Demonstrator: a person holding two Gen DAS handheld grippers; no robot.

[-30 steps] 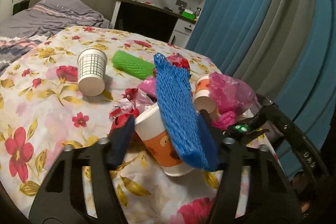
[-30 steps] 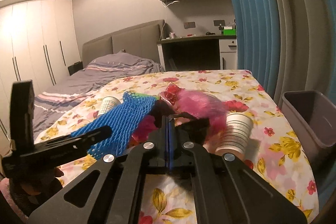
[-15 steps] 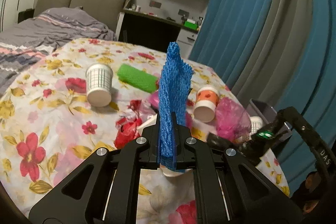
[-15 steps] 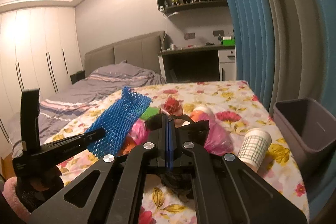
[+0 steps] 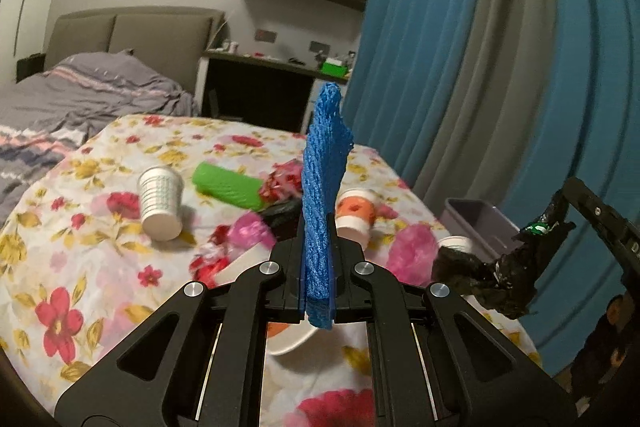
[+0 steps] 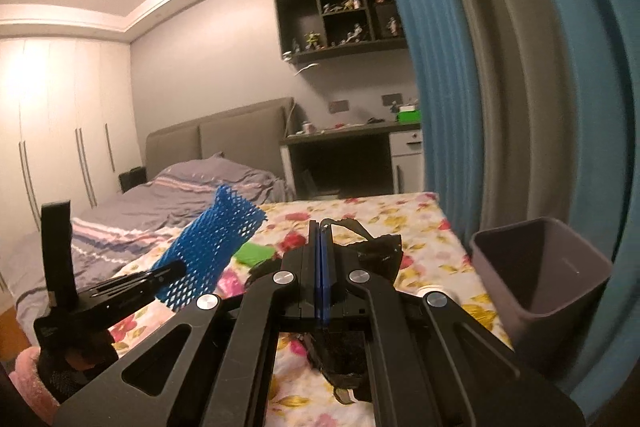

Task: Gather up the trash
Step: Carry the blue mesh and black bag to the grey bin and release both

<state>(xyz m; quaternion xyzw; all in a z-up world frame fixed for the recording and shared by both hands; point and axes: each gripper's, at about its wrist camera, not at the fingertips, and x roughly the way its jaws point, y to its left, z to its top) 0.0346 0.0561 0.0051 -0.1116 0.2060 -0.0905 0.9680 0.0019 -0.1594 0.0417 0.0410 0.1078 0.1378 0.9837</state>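
My left gripper [image 5: 316,247] is shut on a blue foam net sleeve [image 5: 324,187] and holds it upright above the floral table [image 5: 100,267]; the sleeve also shows in the right wrist view [image 6: 208,255]. My right gripper [image 6: 320,255] is shut on a crumpled black plastic bag [image 6: 380,251], lifted above the table; the bag also shows in the left wrist view [image 5: 504,275]. A grey trash bin [image 6: 544,283] stands just right of the table, lower right of my right gripper. Paper cups [image 5: 160,203], a green sleeve [image 5: 228,187] and pink bags [image 5: 412,251] lie on the table.
A blue and grey curtain [image 6: 500,67] hangs close behind the bin. A bed [image 5: 60,107] lies beyond the table on the left, a desk [image 5: 260,83] at the back. More red and pink wrappers [image 5: 280,179] sit mid-table.
My left gripper closed on the blue sleeve and lifted it upright. My right gripper rose from the pile with the black bag, and the bin came closer on the right.
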